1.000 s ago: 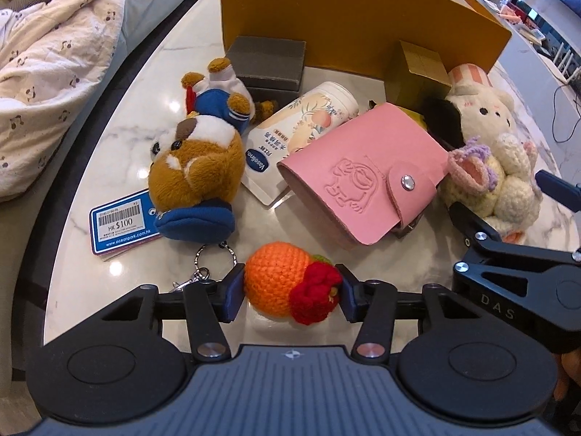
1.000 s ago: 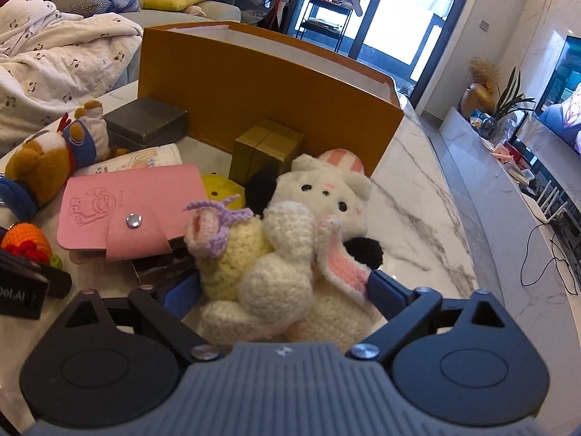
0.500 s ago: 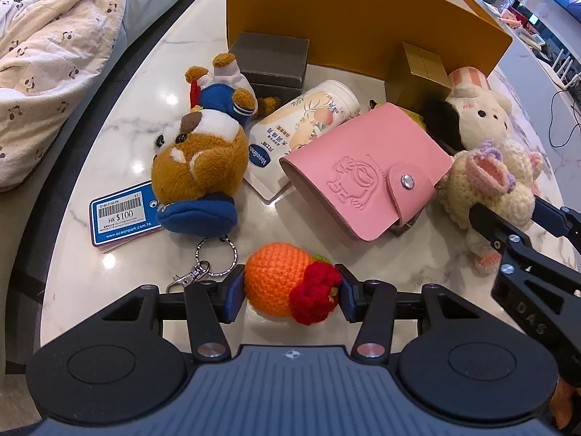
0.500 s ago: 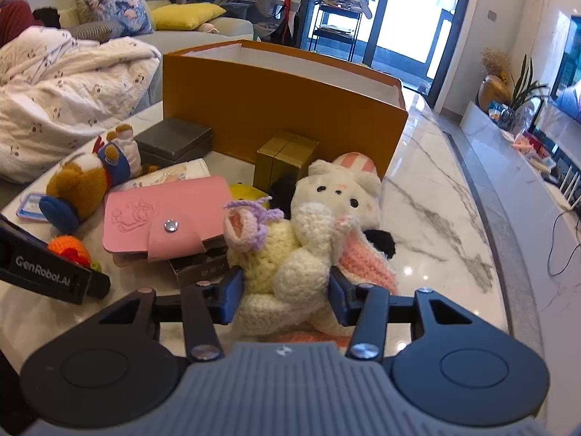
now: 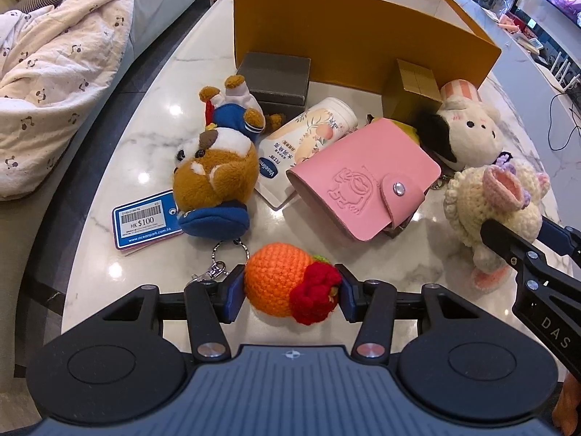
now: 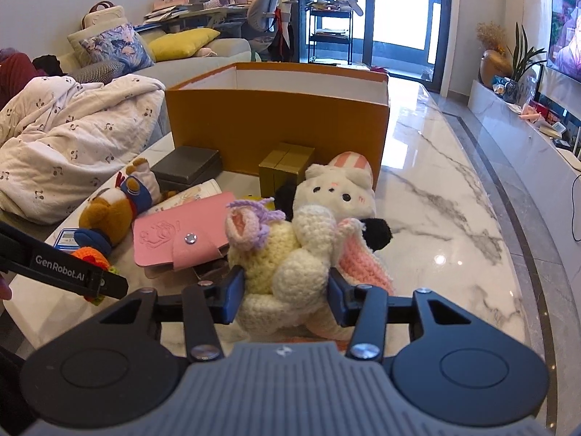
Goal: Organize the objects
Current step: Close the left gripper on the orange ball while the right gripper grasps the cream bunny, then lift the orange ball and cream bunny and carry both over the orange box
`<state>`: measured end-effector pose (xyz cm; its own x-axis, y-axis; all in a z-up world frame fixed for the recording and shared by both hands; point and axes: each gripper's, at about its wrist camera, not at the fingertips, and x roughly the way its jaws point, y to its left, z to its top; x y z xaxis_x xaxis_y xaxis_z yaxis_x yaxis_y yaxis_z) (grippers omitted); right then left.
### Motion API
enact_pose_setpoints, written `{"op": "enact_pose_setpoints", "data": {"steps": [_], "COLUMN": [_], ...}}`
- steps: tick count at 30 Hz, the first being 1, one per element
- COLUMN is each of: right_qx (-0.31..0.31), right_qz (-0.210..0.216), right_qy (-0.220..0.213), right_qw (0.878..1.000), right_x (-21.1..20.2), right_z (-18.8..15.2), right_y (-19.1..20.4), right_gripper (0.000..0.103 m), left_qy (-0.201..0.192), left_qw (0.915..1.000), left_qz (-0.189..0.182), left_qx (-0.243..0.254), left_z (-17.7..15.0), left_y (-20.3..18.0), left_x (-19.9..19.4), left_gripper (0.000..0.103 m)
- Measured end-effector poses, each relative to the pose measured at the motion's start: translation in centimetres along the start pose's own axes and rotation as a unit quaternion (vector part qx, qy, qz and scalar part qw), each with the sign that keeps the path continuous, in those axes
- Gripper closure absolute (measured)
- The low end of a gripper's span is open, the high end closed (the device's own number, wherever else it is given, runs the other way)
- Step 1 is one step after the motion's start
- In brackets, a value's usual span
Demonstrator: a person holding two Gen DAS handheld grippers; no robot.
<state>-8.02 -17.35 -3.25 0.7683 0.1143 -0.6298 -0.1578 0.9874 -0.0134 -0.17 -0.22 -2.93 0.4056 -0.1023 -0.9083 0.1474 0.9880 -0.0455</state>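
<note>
The left gripper pinches the soft, light crocheted orange across its middle; the right gripper squeezes the yielding crocheted bunny by its body.

Two grippers, each clamped on one toy: the left gripper with one crocheted orange between its fingers; the right gripper with one crocheted bunny between its fingers; beyond the left fingertips, two brown plush keychains, one price tag, one pink card wallet, one Vaseline tube; farther ahead, three boxes, one grey box, one gold box, one large orange box; just past the right fingertips, one white plush cat.
</note>
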Motion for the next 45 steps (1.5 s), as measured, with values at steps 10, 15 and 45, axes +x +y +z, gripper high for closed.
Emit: {"op": "enact_pose_setpoints", "data": {"steps": [10, 15, 45], "right_qx": [0.004, 0.012, 0.033], "right_qz": [0.001, 0.012, 0.006], "right_qy": [-0.006, -0.025, -0.111], "right_qw": [1.000, 1.000, 0.993], "right_x": [-1.6, -3.1, 7.6], "right_z": [-0.1, 0.4, 21.1], "right_y": [0.0, 0.0, -5.0], "right_gripper": [0.053, 0.053, 0.052], "left_qy": [-0.021, -0.046, -0.152], "left_qw": [0.9997, 0.9987, 0.9855], "left_qz": [0.001, -0.015, -0.005], "left_qx": [0.016, 0.015, 0.075], "left_z": [-0.2, 0.4, 25.6], "left_y": [0.0, 0.1, -4.8], "left_x": [-1.6, -3.6, 0.4], "left_gripper": [0.045, 0.045, 0.044]}}
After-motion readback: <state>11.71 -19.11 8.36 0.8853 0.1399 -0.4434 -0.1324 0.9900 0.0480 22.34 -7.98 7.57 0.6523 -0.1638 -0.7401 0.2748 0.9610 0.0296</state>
